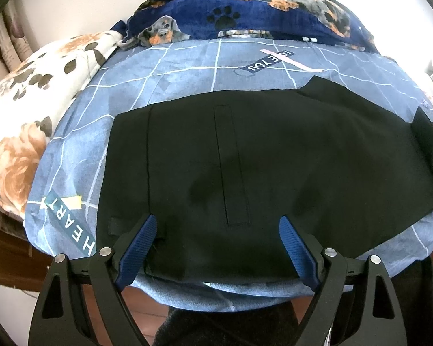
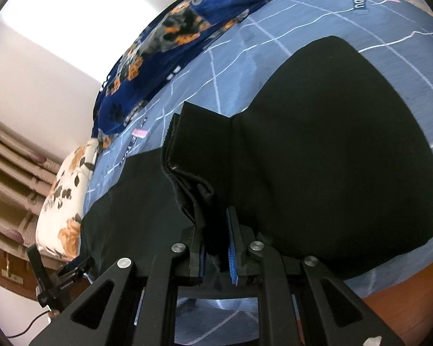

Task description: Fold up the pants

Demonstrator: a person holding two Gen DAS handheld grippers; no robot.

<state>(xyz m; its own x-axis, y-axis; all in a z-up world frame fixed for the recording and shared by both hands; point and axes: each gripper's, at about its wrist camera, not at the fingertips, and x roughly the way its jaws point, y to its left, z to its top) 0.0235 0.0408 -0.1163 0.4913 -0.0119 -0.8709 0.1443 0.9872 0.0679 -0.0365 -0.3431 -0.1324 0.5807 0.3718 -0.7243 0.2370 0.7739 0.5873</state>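
left gripper [image 1: 218, 230] gapes above black pants [image 1: 274, 158]; right gripper [image 2: 218, 248] pinches their bunched edge (contact partly hidden).

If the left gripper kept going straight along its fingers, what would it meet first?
Most likely the black pants spread on the blue bedsheet: the open left gripper already frames that fabric between its fingers. Its height above the cloth is unclear.

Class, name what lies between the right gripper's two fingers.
A bunched fold of the black pants, pinched by the right gripper; the right wrist view shows it.
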